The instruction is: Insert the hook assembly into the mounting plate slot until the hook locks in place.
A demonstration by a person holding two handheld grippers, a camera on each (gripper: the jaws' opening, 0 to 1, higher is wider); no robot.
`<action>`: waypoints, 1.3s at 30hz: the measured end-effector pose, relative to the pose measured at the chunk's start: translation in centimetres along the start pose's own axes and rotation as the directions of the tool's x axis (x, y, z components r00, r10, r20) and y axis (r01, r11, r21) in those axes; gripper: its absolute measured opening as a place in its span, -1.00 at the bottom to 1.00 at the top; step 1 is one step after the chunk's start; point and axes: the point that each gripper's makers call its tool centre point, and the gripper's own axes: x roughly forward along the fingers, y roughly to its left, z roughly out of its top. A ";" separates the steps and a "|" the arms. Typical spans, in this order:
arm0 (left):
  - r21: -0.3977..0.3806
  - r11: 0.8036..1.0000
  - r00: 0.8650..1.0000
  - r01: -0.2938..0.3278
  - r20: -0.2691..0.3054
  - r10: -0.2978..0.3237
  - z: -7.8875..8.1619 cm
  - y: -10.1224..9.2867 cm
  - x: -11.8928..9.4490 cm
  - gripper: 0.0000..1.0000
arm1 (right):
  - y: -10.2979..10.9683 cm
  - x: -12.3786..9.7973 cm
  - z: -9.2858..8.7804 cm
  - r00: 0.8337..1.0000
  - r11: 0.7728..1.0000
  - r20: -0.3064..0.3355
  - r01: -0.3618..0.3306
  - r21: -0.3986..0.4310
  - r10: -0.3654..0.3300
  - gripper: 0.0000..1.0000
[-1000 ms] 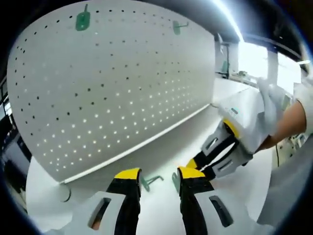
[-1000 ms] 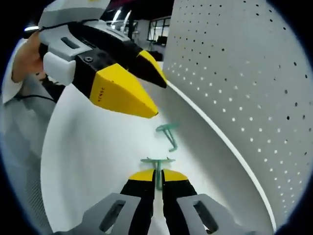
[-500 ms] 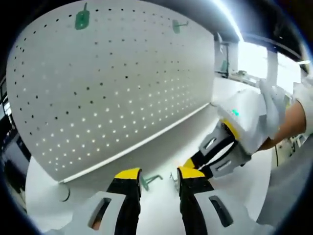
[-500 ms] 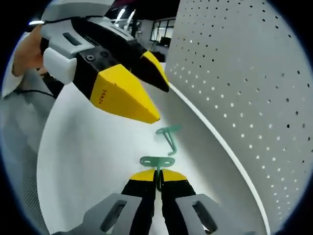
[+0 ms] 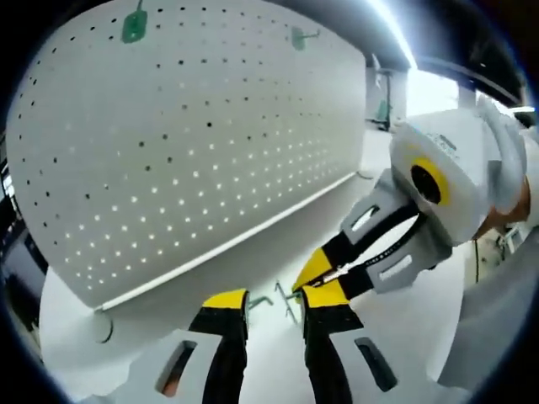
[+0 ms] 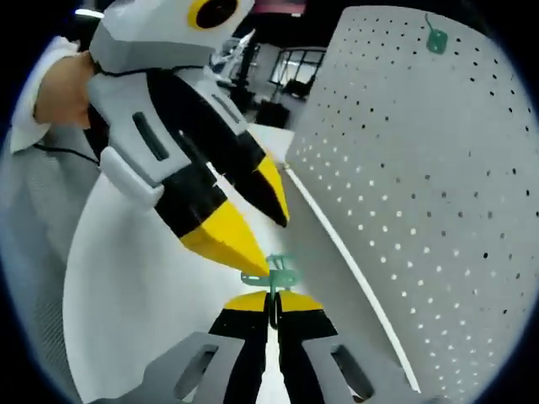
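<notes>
Since 1 s ago the right gripper (image 6: pixel 271 300) has lifted its hook (image 6: pixel 271 279) off the table (image 6: pixel 135 286) and brought it up to the left gripper (image 5: pixel 274 300), whose yellow tips now sit just beside the hook's crossbar in the right gripper view. Right jaws are clamped tight on the hook's stem. Left jaws stand apart, nothing between them, w/ a second hook (image 5: pixel 256 302) lying on the table just ahead.

Judgement: pick-up is done; the pegboard (image 5: pixel 194 143) insertion is not yet begun, so the task is early.

Left gripper view shows the right gripper (image 5: pixel 310 278) coming in from the right w/ the thin hook at its tips, plus two green hooks (image 5: pixel 133 23) already mounted high on the board. Right gripper view gives the close look at the grip and one mounted hook (image 6: pixel 435 39) at the board's top.
</notes>
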 end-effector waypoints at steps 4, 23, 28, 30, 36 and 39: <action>-0.003 1.000 1.000 -0.009 -0.007 0.009 -0.1 0.2 0.0 -0.57 | 0.6 0.0 0.8 1.000 0.998 0.007 -0.002 -0.061 0.003 -0.99; -0.023 0.999 0.999 -0.025 -0.046 0.024 -1.0 0.6 0.0 -0.84 | 1.4 0.3 2.2 1.000 0.960 0.009 0.027 -0.280 -0.026 -0.99; -0.043 0.999 0.998 -0.032 -0.061 0.029 -1.3 0.6 0.0 -0.89 | 1.6 0.4 2.4 1.000 0.949 0.007 0.027 -0.315 -0.026 -0.99; -0.062 0.997 0.997 -0.036 -0.067 0.032 -1.4 0.8 -0.1 -0.91 | 1.7 0.3 2.6 1.000 0.947 0.015 0.029 -0.321 -0.025 -0.99; -0.098 0.994 0.997 -0.050 -0.054 0.045 -0.8 1.3 -0.5 -0.95 | 1.5 0.2 3.3 0.999 0.948 0.034 0.046 -0.313 -0.037 -0.97; -0.108 0.993 0.998 -0.052 -0.048 0.047 -0.7 1.4 -0.5 -0.96 | 1.3 0.0 3.6 0.998 0.952 0.041 0.054 -0.301 -0.043 -0.97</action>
